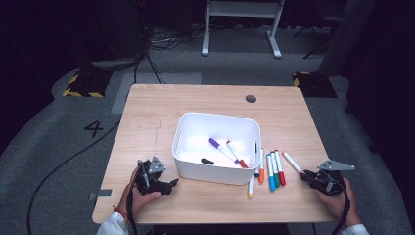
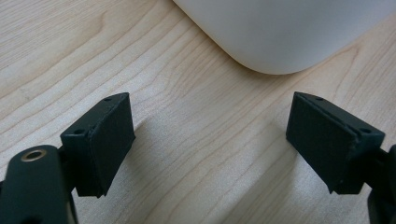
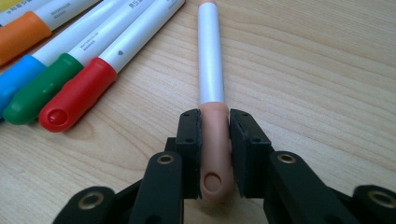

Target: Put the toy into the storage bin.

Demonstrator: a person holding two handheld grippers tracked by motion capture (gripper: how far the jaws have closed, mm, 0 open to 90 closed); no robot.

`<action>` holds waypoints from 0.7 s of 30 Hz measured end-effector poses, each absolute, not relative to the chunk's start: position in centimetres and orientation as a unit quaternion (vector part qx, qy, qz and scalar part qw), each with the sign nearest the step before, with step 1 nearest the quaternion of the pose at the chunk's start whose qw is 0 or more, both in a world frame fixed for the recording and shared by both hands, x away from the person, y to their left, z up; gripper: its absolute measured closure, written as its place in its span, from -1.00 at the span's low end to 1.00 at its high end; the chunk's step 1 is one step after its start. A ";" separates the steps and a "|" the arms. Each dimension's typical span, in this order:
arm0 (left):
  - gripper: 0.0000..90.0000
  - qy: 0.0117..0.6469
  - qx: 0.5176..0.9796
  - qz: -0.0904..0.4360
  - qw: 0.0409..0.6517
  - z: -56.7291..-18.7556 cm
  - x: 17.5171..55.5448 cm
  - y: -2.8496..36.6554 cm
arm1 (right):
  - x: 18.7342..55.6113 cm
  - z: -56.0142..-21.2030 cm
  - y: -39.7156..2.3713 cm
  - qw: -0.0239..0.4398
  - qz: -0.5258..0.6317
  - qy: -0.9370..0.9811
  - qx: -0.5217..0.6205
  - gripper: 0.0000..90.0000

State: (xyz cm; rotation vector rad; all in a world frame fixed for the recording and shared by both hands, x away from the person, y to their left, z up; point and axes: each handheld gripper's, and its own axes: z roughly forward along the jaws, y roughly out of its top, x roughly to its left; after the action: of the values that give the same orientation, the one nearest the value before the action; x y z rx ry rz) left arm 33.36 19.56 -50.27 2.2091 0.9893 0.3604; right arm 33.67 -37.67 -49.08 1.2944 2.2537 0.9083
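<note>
A: Entry, right gripper (image 3: 215,140). Jaws clenched on the peach-capped white plastic marker (image 3: 211,84), one pad on each side of the cap, cap end poking back past the pads toward the camera.

B: Axis?

A: The marker's long axis runs straight ahead out of the jaws, white barrel pointing away along the wooden tabletop (image 3: 317,70). It seems to lie flat on the wood, not lifted. Cap is matt, rounded, with a small dimple in its end; barrel glossy.

B: Neighbours?

A: To the left of the jaws in the right gripper view, apart from the held marker: a red-capped marker (image 3: 79,95), a green-capped marker (image 3: 39,95), then blue and orange ones, side by side.

B: Left gripper (image 2: 210,140)?

A: Jaws released, spread wide, nothing between them but bare wood. The rounded corner of the white plastic bin (image 2: 280,32) sits just ahead of them.

B: Nearer hand for this marker?

A: The right, plainly; in the high view the bin (image 1: 215,169) lies between the two grippers. My reading: next comes a lift and a carry to the bin.
</note>
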 end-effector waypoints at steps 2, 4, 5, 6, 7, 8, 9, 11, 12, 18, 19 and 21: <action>-0.66 0.380 0.849 0.138 0.340 -50.3 33.4 19.6 | 33.7 -49.1 -37.7 0.194 0.323 0.804 0.460 0.67; -0.66 0.380 0.849 0.138 0.340 -50.3 33.4 19.6 | 33.6 -49.1 -37.7 0.194 0.325 0.803 0.459 0.67; -0.66 0.380 0.849 0.138 0.340 -50.3 33.4 19.6 | 33.6 -49.1 -37.7 0.191 0.329 0.803 0.459 0.67; -0.66 0.381 0.849 0.138 0.340 -50.3 33.4 19.6 | 33.6 -49.1 -37.8 0.189 0.331 0.802 0.459 0.67; -0.66 0.381 0.849 0.138 0.341 -50.3 33.4 19.6 | 33.7 -49.1 -37.8 0.186 0.334 0.802 0.459 0.67; -0.66 0.380 0.849 0.138 0.340 -50.3 33.4 19.6 | 33.7 -49.1 -37.8 0.184 0.335 0.802 0.459 0.67; -0.66 0.380 0.849 0.138 0.340 -50.3 33.4 19.6 | 33.7 -49.2 -37.8 0.181 0.339 0.802 0.457 0.67; -0.66 0.380 0.849 0.138 0.340 -50.3 33.4 19.6 | 33.7 -49.2 -37.6 0.181 0.340 0.804 0.452 0.67; -0.66 0.380 0.849 0.138 0.341 -50.3 33.4 19.6 | 33.7 -49.2 -37.5 0.180 0.339 0.806 0.451 0.67; -0.66 0.381 0.849 0.138 0.340 -50.3 33.4 19.6 | 33.8 -49.1 -37.4 0.180 0.339 0.807 0.450 0.67; -0.66 0.381 0.849 0.138 0.340 -50.3 33.4 19.6 | 33.9 -49.1 -37.4 0.181 0.341 0.806 0.450 0.67; -0.66 0.381 0.849 0.138 0.341 -50.3 33.4 19.6 | 33.9 -49.1 -37.6 0.179 0.346 0.801 0.455 0.67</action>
State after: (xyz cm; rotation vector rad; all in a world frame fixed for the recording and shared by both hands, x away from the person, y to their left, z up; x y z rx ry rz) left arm 33.36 19.55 -50.27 2.2079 0.9906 0.3590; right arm 33.94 -37.59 -49.06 1.2848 2.2641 0.9779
